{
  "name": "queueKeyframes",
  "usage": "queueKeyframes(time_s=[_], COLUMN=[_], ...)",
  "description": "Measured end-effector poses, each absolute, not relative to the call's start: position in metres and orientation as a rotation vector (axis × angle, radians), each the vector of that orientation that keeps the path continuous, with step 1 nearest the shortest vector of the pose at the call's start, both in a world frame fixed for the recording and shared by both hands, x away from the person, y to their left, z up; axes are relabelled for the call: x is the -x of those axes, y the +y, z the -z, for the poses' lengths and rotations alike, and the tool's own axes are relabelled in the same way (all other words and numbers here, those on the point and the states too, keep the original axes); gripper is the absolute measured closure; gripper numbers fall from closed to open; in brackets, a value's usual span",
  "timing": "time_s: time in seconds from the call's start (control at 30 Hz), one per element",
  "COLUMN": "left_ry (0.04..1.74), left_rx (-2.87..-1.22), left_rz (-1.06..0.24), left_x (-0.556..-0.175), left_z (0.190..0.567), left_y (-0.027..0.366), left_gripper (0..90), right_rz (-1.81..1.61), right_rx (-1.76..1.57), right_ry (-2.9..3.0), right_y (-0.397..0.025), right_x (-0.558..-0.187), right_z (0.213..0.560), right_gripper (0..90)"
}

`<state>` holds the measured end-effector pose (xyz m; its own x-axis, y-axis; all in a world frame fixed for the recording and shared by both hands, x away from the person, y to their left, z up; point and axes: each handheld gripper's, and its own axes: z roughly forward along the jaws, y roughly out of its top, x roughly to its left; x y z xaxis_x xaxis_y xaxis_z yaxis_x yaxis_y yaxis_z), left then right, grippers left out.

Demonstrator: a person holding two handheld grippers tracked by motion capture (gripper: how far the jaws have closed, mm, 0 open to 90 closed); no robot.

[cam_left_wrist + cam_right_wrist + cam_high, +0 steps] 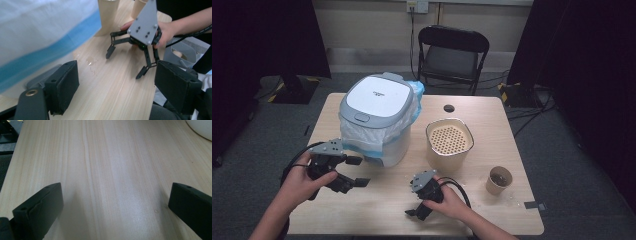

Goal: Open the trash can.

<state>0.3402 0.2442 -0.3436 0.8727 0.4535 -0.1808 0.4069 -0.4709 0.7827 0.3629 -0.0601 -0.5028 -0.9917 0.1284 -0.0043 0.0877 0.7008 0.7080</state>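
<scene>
Cut off by the left gripper view's edges: bin (37,30), beige container (108,15), paper cup (138,7); cup contents too small to tell.

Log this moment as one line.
left gripper: open, empty, beside bin | right gripper: open, empty, over table | cup: untouched
</scene>
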Motion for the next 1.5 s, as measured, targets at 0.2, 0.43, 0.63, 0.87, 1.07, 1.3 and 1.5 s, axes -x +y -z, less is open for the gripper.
queueKeyframes(time_s=[0.2, 0.43, 0.63, 0.87, 1.07, 1.3, 1.5], left_ry=[0.623, 0.622, 0.616, 0.602, 0.601, 0.577, 0.582], left_rx=[-2.129, -2.152, -2.14, -2.148, -2.144, -2.156, -2.154], left_rz=[-0.088, -0.096, -0.088, -0.096, -0.112, -0.117, -0.137], left_x=[-0.344, -0.349, -0.353, -0.356, -0.359, -0.366, -0.373], left_z=[0.324, 0.313, 0.301, 0.287, 0.275, 0.263, 0.253], left_y=[0.246, 0.243, 0.241, 0.238, 0.234, 0.231, 0.229], left_gripper=[19.2, 19.2, 19.2, 19.2, 19.1, 19.2, 19.2], right_rz=[-1.182, -1.182, -1.182, -1.182, -1.181, -1.181, -1.182], right_rx=[-0.186, -0.185, -0.184, -0.184, -0.186, -0.185, -0.184], right_ry=[2.849, 2.847, 2.847, 2.849, 2.851, 2.85, 2.853], right_y=[-0.06, -0.06, -0.06, -0.06, -0.06, -0.06, -0.06], right_x=[-0.363, -0.363, -0.363, -0.363, -0.363, -0.363, -0.363], right_z=[0.503, 0.503, 0.503, 0.503, 0.503, 0.503, 0.503], right_gripper=[0.0, 0.0, 0.0, 0.0, 0.0, 0.0, 0.0])
